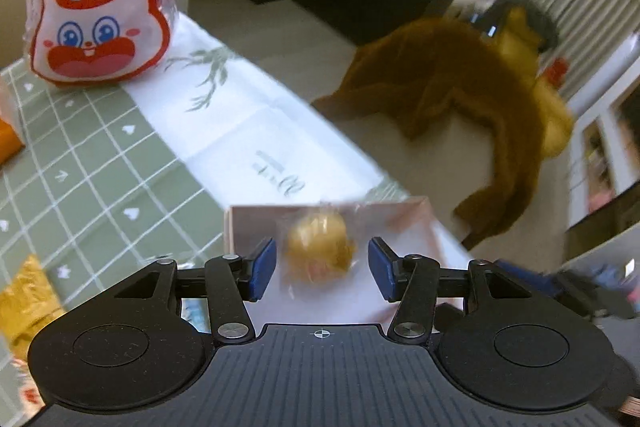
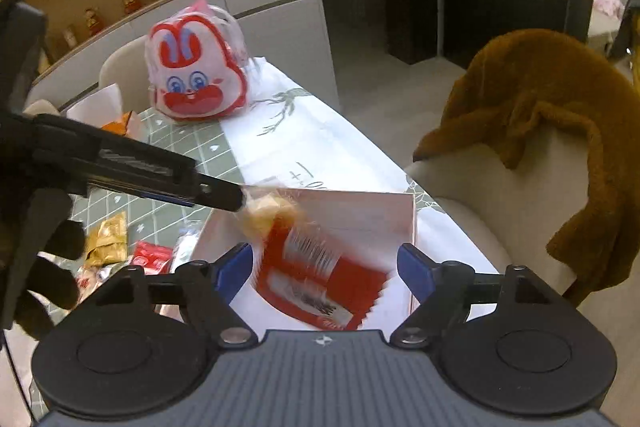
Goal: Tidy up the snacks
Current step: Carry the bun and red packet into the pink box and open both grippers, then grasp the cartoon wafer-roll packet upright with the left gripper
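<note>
Left wrist camera is showing your left gripper [image 1: 322,267] with its blue padded fingers [image 1: 264,269] standing apart over a shallow white cardboard box [image 1: 256,223]. A round golden pastry [image 1: 320,247] in crinkly clear wrap is sitting between the fingers, with a gap on either side, so nothing is clamped; motion blur is hiding whether it is resting on the box floor. The box is lying near the edge of a table covered in a green checked cloth [image 1: 100,155] and a smooth white printed sheet [image 1: 248,123].

Your right gripper [image 2: 324,267] is likewise hanging with its fingers spread wide above the same box [image 2: 360,211]. A flat, glossy red packet [image 2: 320,283] with a zigzag-cut edge is lying tilted inside the box, clear of both pads. The wrapped pastry [image 2: 262,215] is showing at the box's far left corner, just by the tip of the other tool.

A plump bunny-faced bag [image 2: 196,75], white with red outlines under shiny plastic, is standing upright at the far end. Loose gold foil wrappers [image 2: 108,239] and small red packets [image 2: 150,257] are lying on the cloth left of the box. A fuzzy brown garment [image 2: 552,107] is draping over a cream chair [image 2: 480,195].
</note>
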The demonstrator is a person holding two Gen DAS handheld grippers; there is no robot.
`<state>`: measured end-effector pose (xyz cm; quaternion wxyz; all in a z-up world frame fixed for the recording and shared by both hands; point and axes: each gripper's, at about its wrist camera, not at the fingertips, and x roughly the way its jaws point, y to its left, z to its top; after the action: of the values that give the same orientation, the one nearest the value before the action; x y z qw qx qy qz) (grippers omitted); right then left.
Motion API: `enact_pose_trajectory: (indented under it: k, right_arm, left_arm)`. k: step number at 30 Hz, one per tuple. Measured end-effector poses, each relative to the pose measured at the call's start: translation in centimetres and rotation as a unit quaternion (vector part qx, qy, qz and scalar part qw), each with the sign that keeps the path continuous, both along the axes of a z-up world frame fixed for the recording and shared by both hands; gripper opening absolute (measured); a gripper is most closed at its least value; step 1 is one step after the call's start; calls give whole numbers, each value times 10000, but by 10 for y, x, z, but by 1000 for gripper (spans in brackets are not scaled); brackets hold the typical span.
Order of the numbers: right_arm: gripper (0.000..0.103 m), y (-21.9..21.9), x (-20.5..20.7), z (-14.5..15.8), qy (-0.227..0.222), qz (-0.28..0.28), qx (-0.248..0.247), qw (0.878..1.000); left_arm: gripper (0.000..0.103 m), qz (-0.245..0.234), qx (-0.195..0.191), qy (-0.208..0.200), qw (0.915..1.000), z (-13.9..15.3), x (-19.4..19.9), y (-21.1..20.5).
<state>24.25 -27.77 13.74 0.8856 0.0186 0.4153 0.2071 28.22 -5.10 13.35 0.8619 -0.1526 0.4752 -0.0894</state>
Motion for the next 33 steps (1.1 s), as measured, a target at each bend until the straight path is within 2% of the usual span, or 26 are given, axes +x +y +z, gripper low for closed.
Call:
enact_pose_trajectory:
  k: [2, 5, 7, 12, 20, 22, 23, 29, 33]
  right_arm:
    - [80, -10, 0, -4, 13, -71, 80, 9999]
    - [80, -21, -4, -12, 19, -263, -43, 9996]
    - [80, -28, -12, -20, 61, -403, -191, 9990]
    - [80, -36, -41, -40, 342, -625, -363, 9968]
    - [80, -34, -93, -59, 818, -801, -295, 9930]
    - [80, -27, -104, -63, 843, -723, -422, 9929]
    - [80, -23, -109, -64, 846, -683, -508, 9928]
    - [80, -1, -140, -77, 735, -570, -889, 9917]
    - [80, 8, -147, -82, 936, -502, -786, 9912]
  left_arm:
    - [56, 61, -93, -38, 9999, -3, -7, 9]
    - [56, 255, 381, -38, 9989, -12, -17, 28]
    - [56, 367, 507, -2, 9980, -20, -26, 40]
    - [56, 626, 330, 205, 9973, -51, -41, 70]
    - [55, 580, 263, 393, 9972, -93, -53, 66]
    - [41, 483, 435, 345, 9973, -97, -60, 61]
    - [40, 442, 441, 333, 9975, -99, -65, 60]
    - [35, 417, 179, 233, 9987, -102, -116, 63]
    - [35, 403, 61, 218, 9989, -102, -160, 58]
